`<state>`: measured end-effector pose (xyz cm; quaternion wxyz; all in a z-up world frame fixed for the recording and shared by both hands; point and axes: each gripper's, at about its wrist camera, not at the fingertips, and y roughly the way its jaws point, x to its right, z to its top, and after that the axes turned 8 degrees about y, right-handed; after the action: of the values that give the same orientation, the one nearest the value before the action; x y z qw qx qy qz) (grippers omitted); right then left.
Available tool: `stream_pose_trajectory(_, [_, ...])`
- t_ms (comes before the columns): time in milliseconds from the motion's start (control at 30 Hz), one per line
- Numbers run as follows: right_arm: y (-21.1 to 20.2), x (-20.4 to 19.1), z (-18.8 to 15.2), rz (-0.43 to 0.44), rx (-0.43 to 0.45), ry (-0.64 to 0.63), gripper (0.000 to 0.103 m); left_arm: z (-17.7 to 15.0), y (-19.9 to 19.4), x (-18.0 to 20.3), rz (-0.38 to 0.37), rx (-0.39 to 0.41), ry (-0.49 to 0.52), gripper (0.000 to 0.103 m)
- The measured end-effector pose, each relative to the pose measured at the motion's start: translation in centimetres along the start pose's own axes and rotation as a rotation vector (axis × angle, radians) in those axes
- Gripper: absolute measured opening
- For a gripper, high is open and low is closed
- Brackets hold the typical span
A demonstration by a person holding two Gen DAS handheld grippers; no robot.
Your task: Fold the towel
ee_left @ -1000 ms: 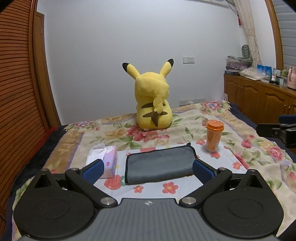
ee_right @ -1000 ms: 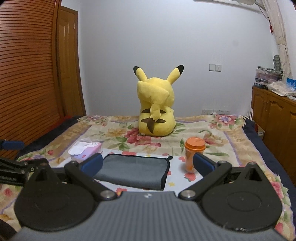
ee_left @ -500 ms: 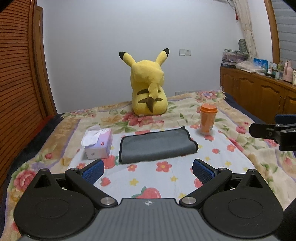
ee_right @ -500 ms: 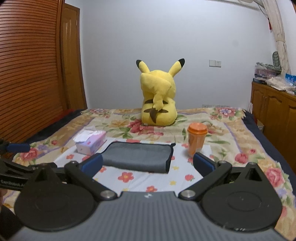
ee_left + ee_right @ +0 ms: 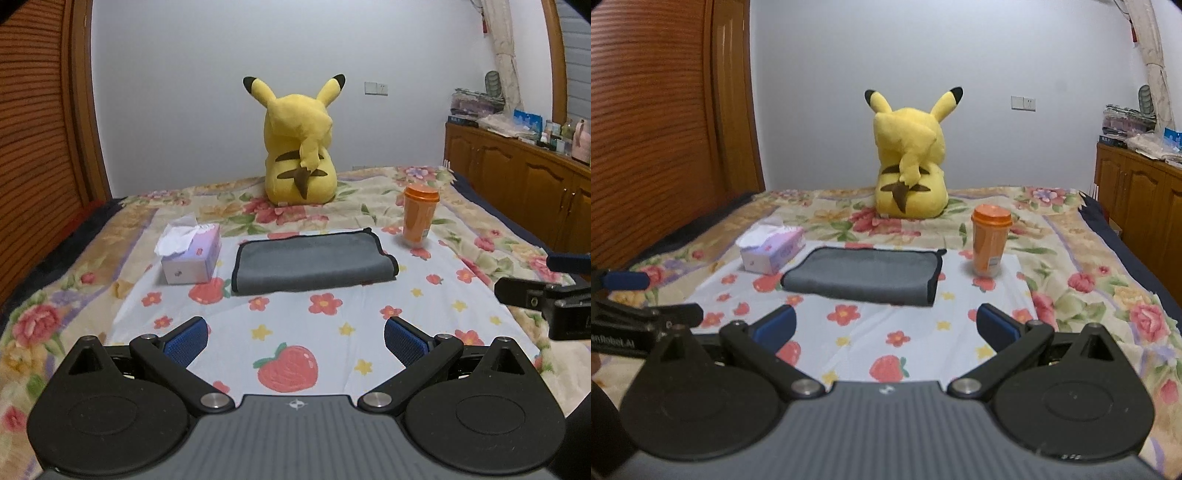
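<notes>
A grey towel with black trim lies folded flat on the pale flowered sheet; it also shows in the right wrist view. My left gripper is open and empty, well back from the towel's near edge. My right gripper is open and empty, also short of the towel. Each gripper shows at the other view's edge: the right one and the left one.
A tissue box stands left of the towel and an orange cup right of it. A yellow plush toy sits behind. Wooden cabinets line the right wall, a wooden door the left.
Both grippers have drawn back from the towel and risen a little; the towel now lies farther ahead, clear of the fingers. The towel itself has not moved.
</notes>
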<state>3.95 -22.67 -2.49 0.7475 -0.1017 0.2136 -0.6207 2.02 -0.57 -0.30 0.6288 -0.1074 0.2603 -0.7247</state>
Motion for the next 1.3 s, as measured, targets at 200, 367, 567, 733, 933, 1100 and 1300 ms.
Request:
stream_pose_trajectory(200, [0.7,0.1,-1.4,-0.01,-0.025,-0.006,0.103,-1.5,0.8,0.6,0.005,-0.014,-0.002,0.103])
stream_pose_trajectory(367, [0.9,0.3,-1.7,-0.009,-0.027,0.001,0.103,-1.7,1.4,0.2,-0.006,-0.025,-0.022,0.103])
stream_pose_trajectory(567, [1.5,0.5,-2.2,-0.029,-0.043,0.006,0.103,-1.9,1.4,0.4,0.003,-0.022,-0.014,0.103])
stream_pose_trajectory(733, [1.5,0.5,-2.3,-0.034,-0.047,-0.001,0.103,-1.9,1.3,0.4,0.014,-0.011,-0.011,0.103])
stream_pose_trajectory(933, [1.1,0.9,-2.2,-0.032,-0.02,0.013,0.103,-1.9,0.5,0.3,0.026,0.036,-0.014,0.103])
stream_pose_trajectory(1100, [0.7,1.2,-2.1,-0.029,0.008,0.022,0.103,-1.9,-0.1,0.3,0.029,0.071,-0.011,0.103])
stream_pose_trajectory(1300, [0.3,1.2,-2.1,-0.029,0.037,0.023,0.103,-1.9,-0.6,0.6,0.032,0.104,0.004,0.103])
